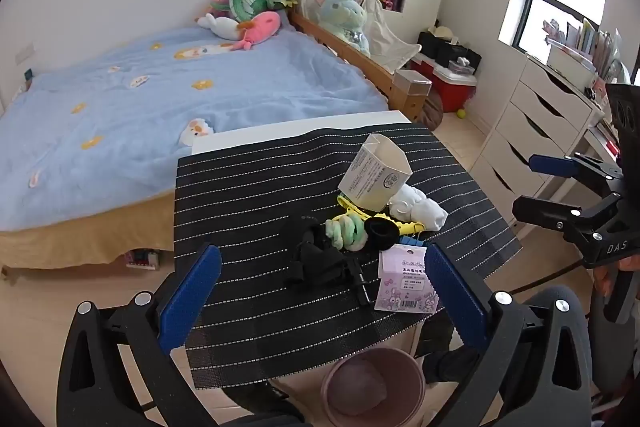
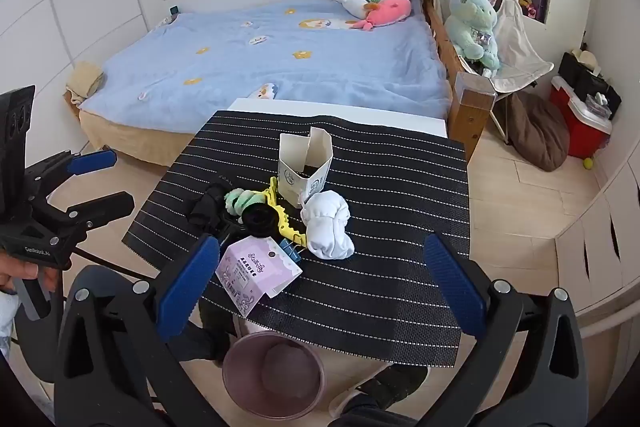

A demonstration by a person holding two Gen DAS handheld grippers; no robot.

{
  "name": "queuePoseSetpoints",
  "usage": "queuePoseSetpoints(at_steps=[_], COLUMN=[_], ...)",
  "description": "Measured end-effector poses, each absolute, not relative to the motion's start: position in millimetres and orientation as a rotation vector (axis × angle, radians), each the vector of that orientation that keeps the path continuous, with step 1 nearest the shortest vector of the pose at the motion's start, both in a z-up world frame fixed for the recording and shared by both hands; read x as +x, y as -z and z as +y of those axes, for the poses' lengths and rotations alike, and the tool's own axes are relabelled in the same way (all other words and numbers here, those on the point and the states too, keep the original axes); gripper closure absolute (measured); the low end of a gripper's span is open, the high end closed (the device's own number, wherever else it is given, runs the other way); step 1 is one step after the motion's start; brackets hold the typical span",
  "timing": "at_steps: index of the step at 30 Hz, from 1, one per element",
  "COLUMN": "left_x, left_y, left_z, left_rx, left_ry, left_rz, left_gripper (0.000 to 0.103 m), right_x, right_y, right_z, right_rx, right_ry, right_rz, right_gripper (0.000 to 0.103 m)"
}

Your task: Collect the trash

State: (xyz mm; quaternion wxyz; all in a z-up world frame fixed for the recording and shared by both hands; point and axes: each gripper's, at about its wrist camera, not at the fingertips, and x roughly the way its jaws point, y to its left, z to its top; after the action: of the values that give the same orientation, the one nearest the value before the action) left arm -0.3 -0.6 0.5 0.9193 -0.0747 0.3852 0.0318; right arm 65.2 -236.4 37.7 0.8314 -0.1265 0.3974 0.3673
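Both tools, left [image 1: 320, 291] and right [image 2: 320, 287], spread wide and empty above striped worktop [image 2: 400, 187]; purple package [image 2: 256, 273] nearest pink bin [image 2: 272, 379].

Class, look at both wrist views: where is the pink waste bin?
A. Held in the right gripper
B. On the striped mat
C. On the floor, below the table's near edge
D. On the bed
C: the pink waste bin stands on the floor under the striped mat's near edge, in neither gripper.
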Motion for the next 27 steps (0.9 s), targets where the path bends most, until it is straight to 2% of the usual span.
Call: queuePoseSetpoints(at_steps=[5, 27], left_x=[4, 3], left_y=[6, 8], left_z=[-9, -2], left_rx=[-0.080, -0.122], left_ry=[-0.123, -0.124], left_rz=[0.821, 0.829], left_gripper=[0.005, 0.005], right_x=[62, 61], right_y=[-37, -28], right_z=[-233, -237], right_rx=[-0.308, -0.291], right_ry=[-0.750, -0.736], right_rz=[0.829, 0.859], right_gripper=[0.003, 0.003])
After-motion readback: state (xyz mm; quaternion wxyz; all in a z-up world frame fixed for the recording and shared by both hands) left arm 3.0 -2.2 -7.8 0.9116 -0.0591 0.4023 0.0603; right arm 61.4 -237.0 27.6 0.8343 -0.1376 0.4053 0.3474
